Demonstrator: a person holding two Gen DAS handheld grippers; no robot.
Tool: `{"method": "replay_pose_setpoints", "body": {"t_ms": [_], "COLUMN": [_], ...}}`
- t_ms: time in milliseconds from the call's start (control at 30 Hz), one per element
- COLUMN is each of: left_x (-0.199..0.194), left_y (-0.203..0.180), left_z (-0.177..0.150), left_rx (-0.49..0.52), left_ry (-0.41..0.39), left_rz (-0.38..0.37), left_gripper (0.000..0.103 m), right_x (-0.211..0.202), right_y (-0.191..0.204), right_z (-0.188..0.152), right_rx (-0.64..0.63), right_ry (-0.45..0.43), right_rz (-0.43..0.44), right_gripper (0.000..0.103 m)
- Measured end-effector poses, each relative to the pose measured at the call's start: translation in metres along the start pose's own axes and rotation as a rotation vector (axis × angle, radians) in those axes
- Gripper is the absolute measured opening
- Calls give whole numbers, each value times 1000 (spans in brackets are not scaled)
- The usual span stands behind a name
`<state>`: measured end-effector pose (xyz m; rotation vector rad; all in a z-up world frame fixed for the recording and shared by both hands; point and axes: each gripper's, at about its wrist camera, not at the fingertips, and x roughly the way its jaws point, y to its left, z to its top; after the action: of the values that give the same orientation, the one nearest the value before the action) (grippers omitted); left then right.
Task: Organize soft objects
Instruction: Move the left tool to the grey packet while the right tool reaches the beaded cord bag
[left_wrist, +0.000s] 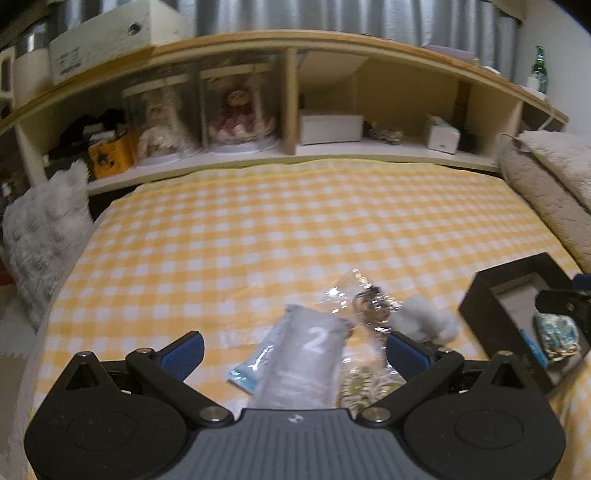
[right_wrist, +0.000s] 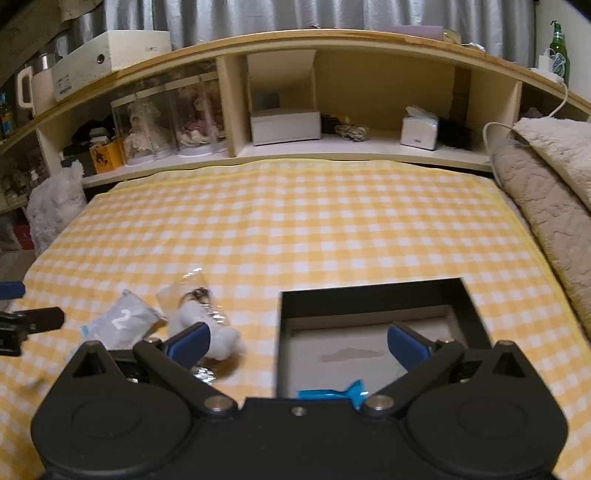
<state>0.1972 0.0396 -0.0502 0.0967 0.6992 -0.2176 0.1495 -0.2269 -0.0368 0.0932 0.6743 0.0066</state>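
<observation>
On the yellow checked bedspread lies a grey packet marked "2", between the fingers of my open left gripper. Beside it are a clear plastic bag with a dark trinket, a white fluffy ball and a patterned pouch. The black box on the right holds a floral pouch. My right gripper stands open over the black box, where a blue item lies. In the right wrist view the grey packet and the fluffy ball lie to the left.
A wooden headboard shelf runs along the far side with doll cases, white boxes and a tissue box. Folded beige blankets lie at the right edge. A fluffy white cushion sits at the left.
</observation>
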Motion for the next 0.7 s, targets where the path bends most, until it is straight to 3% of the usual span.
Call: {"method": "replay_pose_setpoints", "body": {"t_ms": [300,433,600,700], "left_x": [24,38,62,73], "left_y": [15,9,-2,-9], "left_z": [-6,-7,-13,-18], "left_rx": [10,70,101,123], "left_ry": [1,0,32,51], "left_rz": [-4,-28,-75,-100], "left_gripper": [103,103,102,98], "right_x": [23,42,67,75], "right_y": [48,67,84,91], "right_z": [-18,-25,-39,-44], "right_rx": [-3,-33,-27,-42], "right_ry": [57,122,209,222], "right_rz": [135,206,285,301], "right_gripper": [102,83,71,69]}}
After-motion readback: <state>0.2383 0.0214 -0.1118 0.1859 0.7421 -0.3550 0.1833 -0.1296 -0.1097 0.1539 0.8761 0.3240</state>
